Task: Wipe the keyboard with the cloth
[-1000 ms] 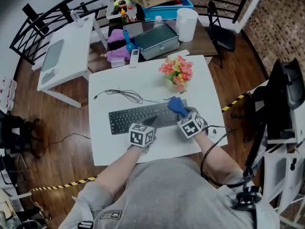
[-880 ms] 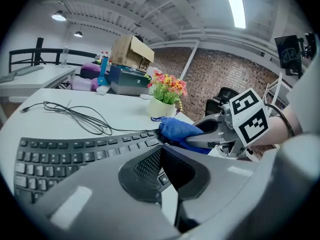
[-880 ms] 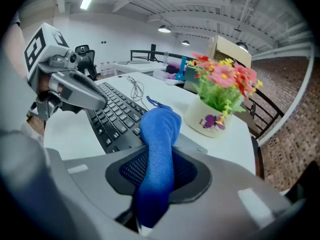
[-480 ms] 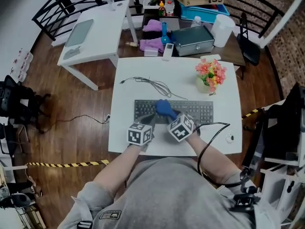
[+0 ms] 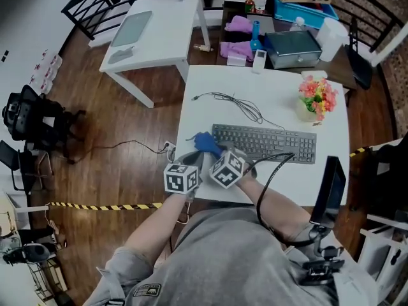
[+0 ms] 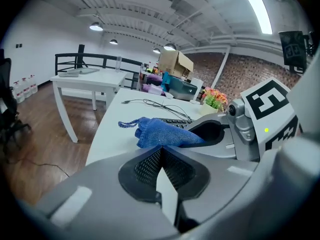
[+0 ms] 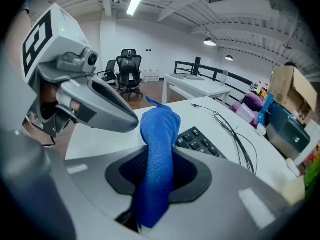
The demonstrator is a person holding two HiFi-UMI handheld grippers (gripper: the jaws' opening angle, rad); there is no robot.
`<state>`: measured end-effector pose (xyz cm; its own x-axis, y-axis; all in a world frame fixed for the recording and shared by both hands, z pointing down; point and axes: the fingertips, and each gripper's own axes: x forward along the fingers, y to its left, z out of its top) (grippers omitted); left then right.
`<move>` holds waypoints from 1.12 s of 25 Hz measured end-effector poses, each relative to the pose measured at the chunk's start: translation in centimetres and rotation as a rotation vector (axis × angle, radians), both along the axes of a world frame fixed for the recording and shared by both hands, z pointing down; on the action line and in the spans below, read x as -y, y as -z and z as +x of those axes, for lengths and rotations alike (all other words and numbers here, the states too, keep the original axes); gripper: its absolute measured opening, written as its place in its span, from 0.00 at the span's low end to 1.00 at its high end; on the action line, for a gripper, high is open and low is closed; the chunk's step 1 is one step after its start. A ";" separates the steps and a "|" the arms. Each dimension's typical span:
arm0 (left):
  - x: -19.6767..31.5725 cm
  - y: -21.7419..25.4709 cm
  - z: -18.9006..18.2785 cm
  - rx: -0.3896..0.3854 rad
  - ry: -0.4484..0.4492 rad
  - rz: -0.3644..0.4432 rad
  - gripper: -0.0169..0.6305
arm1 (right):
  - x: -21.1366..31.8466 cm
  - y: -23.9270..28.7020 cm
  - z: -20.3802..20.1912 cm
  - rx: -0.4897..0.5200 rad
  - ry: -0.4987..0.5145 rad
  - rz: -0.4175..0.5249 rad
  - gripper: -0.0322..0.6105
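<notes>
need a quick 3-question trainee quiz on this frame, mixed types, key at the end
1. Multiple choice: what is the right claw shut on?
A) a sponge
B) the blue cloth
C) nothing

2. True or false: the left claw has its jaws together with nothing between them.

3. Short answer: in the head view, at which end of the keyboard is the blue cloth?

Key
1. B
2. True
3. The left end, as the head view shows it.
</notes>
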<state>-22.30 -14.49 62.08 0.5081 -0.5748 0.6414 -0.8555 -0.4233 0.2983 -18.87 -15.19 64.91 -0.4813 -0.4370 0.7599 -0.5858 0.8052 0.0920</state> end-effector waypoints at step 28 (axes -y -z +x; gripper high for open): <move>0.2 0.2 20.9 -0.050 -0.378 -0.008 0.01 | -1.3 -0.3 24.3 -0.055 -0.411 -0.014 0.22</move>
<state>-1.40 -14.73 61.86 0.7139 -0.3360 0.6144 -0.6241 -0.7032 0.3406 5.47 -13.85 65.18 -0.2274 -0.5734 0.7871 -0.8533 0.5068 0.1227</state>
